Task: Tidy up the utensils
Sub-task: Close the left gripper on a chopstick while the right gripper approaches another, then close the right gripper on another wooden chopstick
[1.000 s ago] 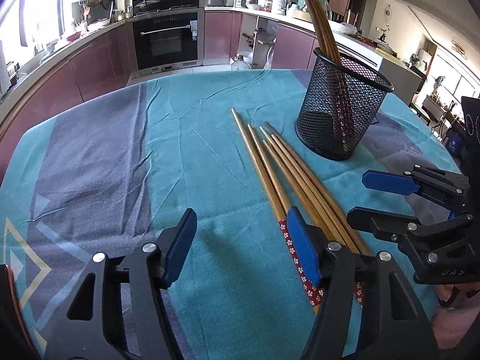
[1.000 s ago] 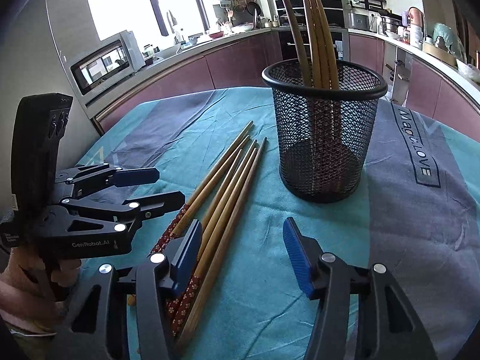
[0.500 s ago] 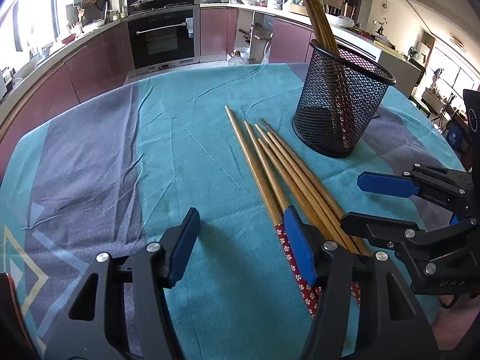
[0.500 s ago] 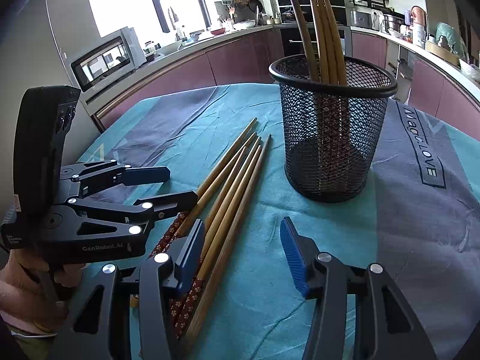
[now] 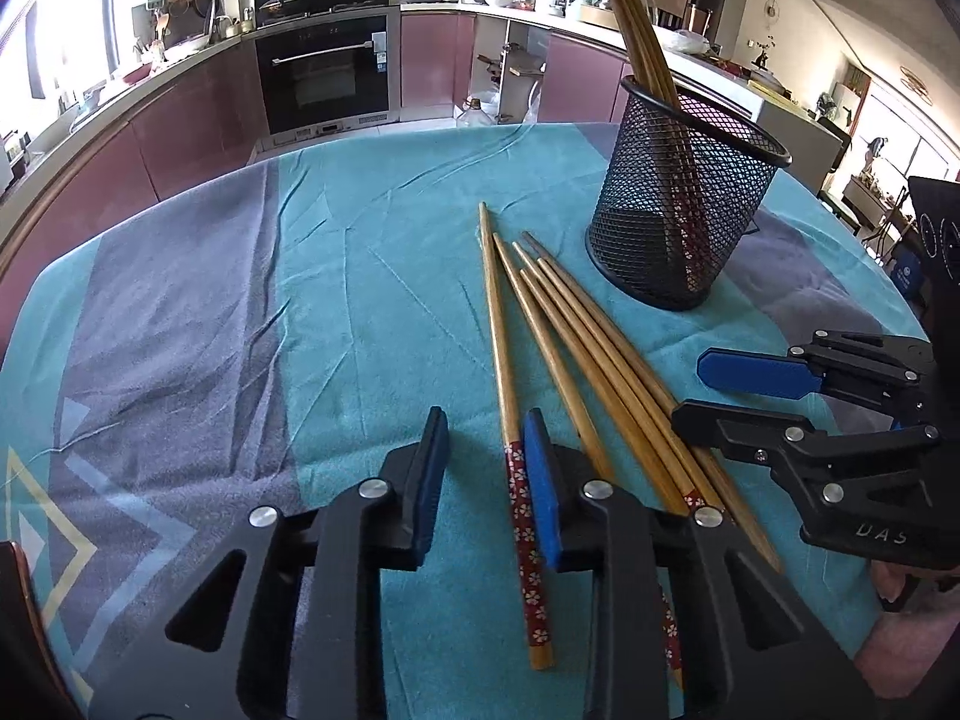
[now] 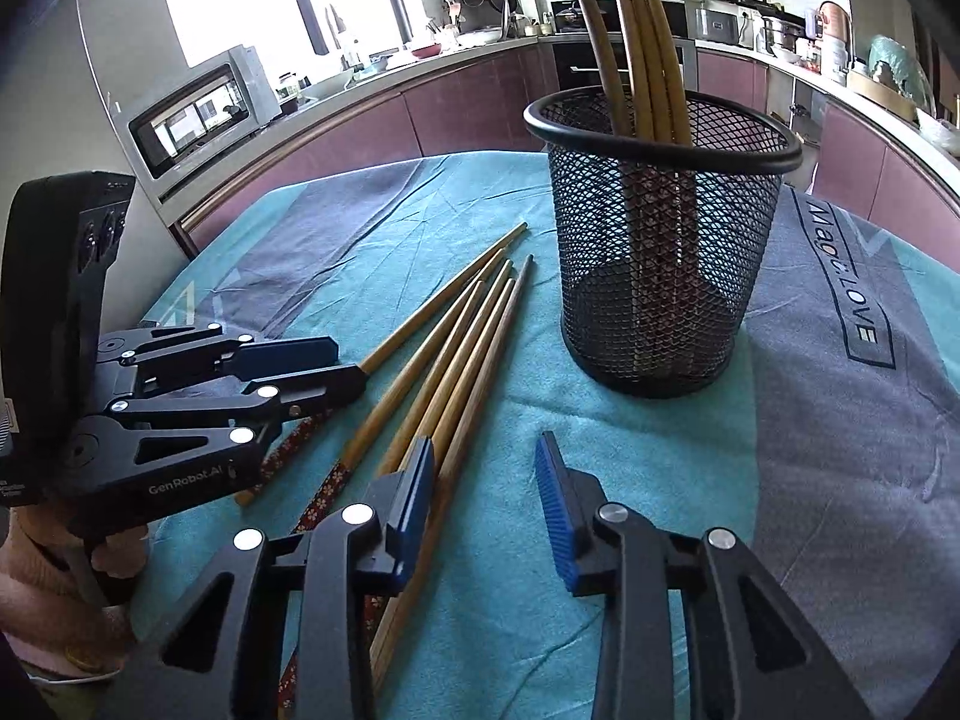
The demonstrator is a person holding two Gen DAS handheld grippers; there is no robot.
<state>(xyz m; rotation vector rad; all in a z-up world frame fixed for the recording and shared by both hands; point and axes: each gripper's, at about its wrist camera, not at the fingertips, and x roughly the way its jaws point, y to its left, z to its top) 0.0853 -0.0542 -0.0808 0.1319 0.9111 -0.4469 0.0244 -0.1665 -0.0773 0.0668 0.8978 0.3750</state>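
Left wrist: slender wooden chopsticks [image 5: 576,354] beside round mesh holder [image 5: 678,204].

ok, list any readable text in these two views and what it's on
"GenRobot.AI": on the side of the left tool, seen in the right wrist view.
"DAS": partial marking on the right tool, left wrist view.
"LOVE": printed on the tablecloth; the word before it reads roughly "Magic".
Oven sticker: too small to read.

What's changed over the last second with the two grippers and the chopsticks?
The left gripper has slid right and narrowed, so its jaws now straddle the leftmost chopstick without clamping it. That chopstick has swung slightly away from the other chopsticks. The right gripper has stayed open and empty beside them. The mesh cup and its chopsticks have not moved.
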